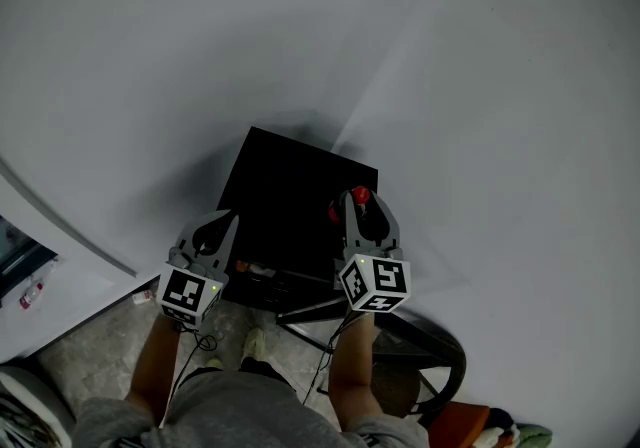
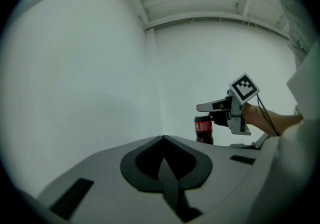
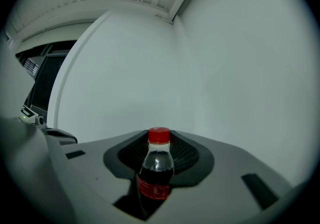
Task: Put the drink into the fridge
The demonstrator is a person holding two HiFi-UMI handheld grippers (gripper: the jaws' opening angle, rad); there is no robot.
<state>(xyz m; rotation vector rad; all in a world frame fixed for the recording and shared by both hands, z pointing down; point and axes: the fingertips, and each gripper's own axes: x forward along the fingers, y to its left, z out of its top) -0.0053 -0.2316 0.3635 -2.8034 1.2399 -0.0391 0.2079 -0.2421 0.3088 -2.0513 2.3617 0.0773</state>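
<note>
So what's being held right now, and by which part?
The right gripper holds the cola bottle by its upper body, just under the red cap. The left gripper is shut on nothing.

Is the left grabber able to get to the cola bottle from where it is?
Probably yes. The cola bottle is clamped in the right gripper, beside the left gripper, with only open air between. The left jaws are together, so they'd have to open first.

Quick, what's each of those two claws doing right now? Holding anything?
Left gripper: closed, fingers together, nothing held.
Right gripper: closed on the cola bottle, holding it upright.
</note>
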